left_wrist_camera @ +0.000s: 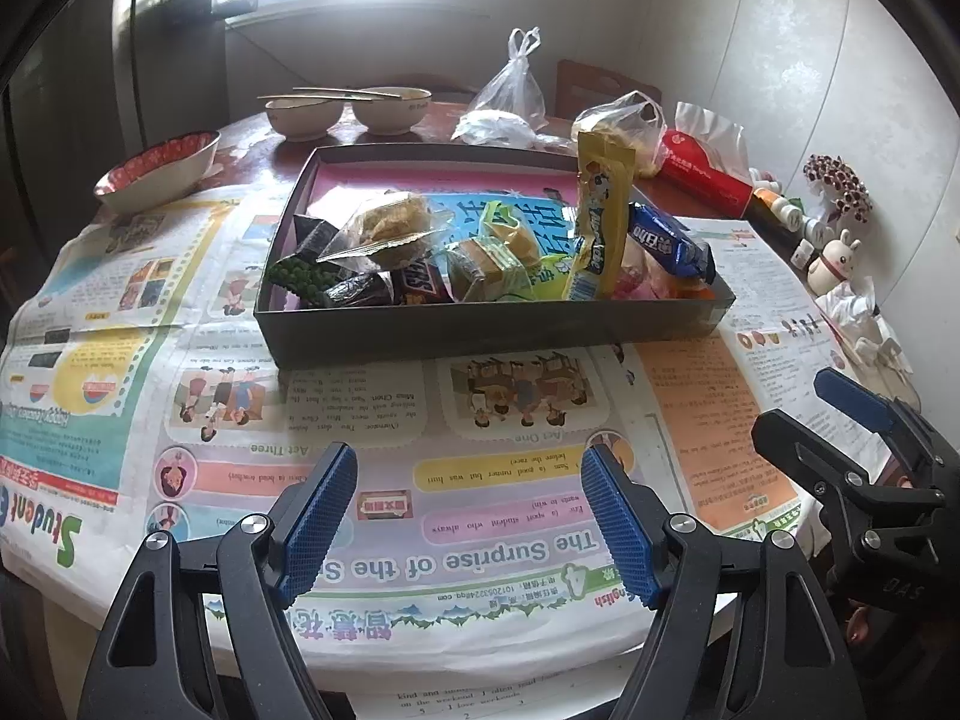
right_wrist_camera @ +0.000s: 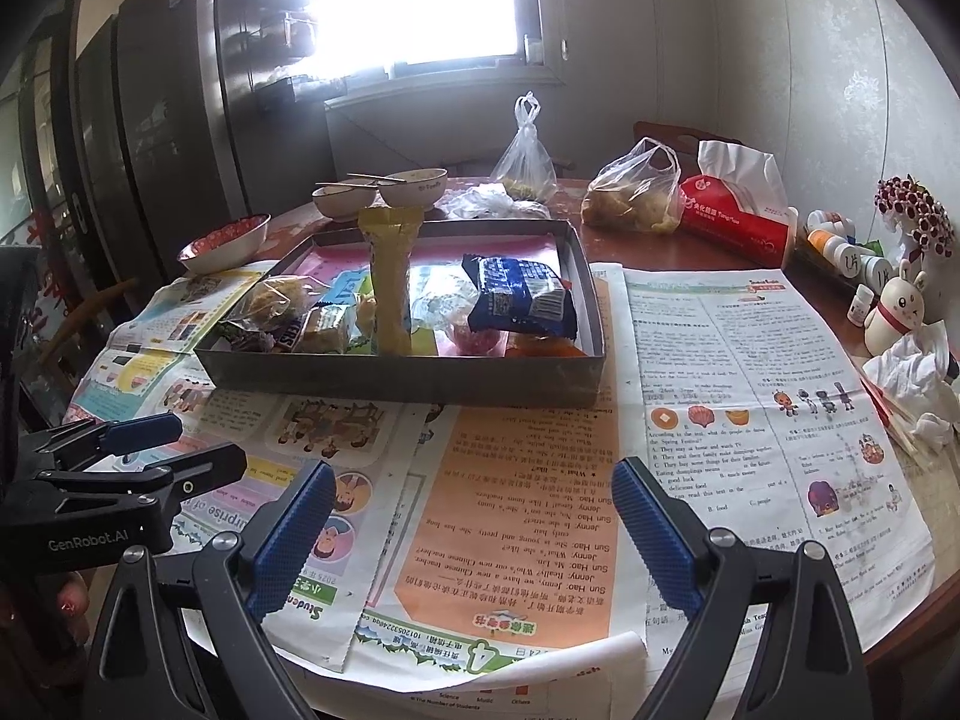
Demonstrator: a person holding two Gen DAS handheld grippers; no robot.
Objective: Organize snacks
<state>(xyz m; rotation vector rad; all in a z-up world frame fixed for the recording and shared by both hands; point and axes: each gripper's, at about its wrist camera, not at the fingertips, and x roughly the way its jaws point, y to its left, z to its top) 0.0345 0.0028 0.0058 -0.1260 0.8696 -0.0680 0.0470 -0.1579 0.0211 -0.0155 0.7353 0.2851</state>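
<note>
Grey shallow cardboard box [left_wrist_camera: 480, 324] sits mid-frame on newspaper-covered round table [left_wrist_camera: 372, 420], snacks heaped along its near wall: tall yellow packet [left_wrist_camera: 600, 228] standing upright, blue biscuit packet [right_wrist_camera: 519, 297], brown chocolate bar [left_wrist_camera: 420, 285], clear-wrapped cakes [left_wrist_camera: 390, 222]. Likely gathered there to keep them in one container. Left gripper [left_wrist_camera: 468, 516] at bottom of frame, fingers spread, holding nothing, well short of box. Right gripper [right_wrist_camera: 474, 534] likewise spread and empty, box above it in frame. No loose snacks visible on newspaper; scene fits sorting finished or box awaiting emptying.
</note>
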